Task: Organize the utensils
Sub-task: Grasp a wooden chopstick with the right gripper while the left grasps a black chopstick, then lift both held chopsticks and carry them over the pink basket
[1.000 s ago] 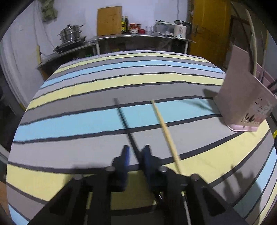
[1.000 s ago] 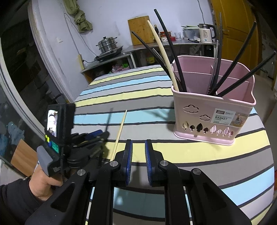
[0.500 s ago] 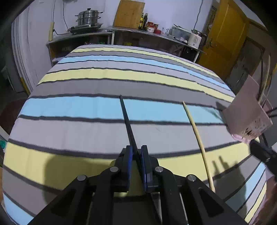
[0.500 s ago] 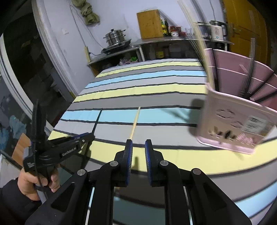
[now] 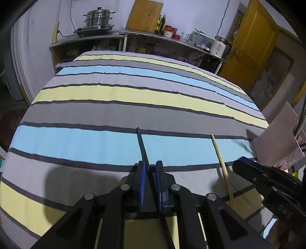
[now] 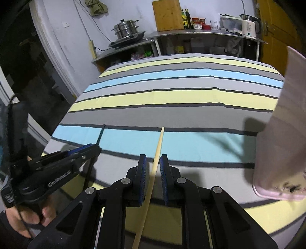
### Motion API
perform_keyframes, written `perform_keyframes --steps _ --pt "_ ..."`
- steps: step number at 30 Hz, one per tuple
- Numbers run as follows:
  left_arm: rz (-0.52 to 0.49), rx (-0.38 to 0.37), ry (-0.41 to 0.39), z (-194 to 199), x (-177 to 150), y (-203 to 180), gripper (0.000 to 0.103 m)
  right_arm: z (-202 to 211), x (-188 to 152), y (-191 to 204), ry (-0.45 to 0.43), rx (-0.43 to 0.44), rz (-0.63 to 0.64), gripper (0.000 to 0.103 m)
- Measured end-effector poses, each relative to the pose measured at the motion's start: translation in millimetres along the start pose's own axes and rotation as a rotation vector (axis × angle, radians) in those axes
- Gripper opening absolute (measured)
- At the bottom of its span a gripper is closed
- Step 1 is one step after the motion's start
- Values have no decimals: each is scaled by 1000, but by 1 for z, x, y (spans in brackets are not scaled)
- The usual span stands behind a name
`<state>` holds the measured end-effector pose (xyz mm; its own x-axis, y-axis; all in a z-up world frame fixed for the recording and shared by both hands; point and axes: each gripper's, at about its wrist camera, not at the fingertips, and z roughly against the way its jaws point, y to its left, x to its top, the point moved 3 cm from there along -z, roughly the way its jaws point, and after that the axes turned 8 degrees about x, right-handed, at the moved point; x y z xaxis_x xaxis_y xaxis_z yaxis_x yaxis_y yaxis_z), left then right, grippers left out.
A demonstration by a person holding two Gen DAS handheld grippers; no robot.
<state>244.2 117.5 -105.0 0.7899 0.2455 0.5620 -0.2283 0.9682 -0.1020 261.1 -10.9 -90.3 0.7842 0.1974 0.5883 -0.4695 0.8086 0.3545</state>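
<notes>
Striped cloth (image 5: 114, 95) in grey, blue and yellow covers the table in both views, and two loose chopsticks lie on it: one black, one of pale wood. In the left wrist view the left gripper (image 5: 151, 168) is clenched on the black chopstick (image 5: 142, 147), which runs straight ahead from between its blue pads over the blue stripe. To the right of this tool lies the wooden chopstick (image 5: 220, 155), nearly parallel to the black one, and just beyond it the right gripper (image 5: 241, 164) enters from the right edge. Further right, one pink basket (image 5: 277, 138) stands at the border of the view, with dark utensils rising from it. In the right wrist view the right gripper (image 6: 153, 164) has its jaws apart on both sides of the wooden chopstick (image 6: 157, 151), and the pads do not press it. To the left of this tool the left gripper (image 6: 95, 148) holds the black chopstick (image 6: 101, 135), and only this view shows the hand (image 6: 28, 216) that carries it. The pink basket (image 6: 283, 143) stands close on the right and blocks that side. Behind the table both views show one counter with a steel pot (image 6: 126, 28), a wooden board (image 6: 167, 15), some bottles and one white kettle (image 6: 248, 27).
</notes>
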Motion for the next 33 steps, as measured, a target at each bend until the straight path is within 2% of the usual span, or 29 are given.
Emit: perform_keyframes --steps 7,17,19,21,27,33 --pt "-19 21 -8 -4 4 -4 10 -22 4 -2 43 -26 11 15" --pt "-52 58 -9 -9 9 -9 10 -34 13 1 53 -71 43 15" --pt "-65 69 -9 -9 9 -11 10 -36 14 2 56 -83 50 8" --pt "-65 74 -6 -10 11 -11 9 -36 15 0 60 -80 49 8" --pt "-19 36 18 -8 15 -3 6 -24 17 1 51 -44 30 7" --pt "4 -7 -11 17 18 -2 6 3 23 10 -2 -16 35 6"
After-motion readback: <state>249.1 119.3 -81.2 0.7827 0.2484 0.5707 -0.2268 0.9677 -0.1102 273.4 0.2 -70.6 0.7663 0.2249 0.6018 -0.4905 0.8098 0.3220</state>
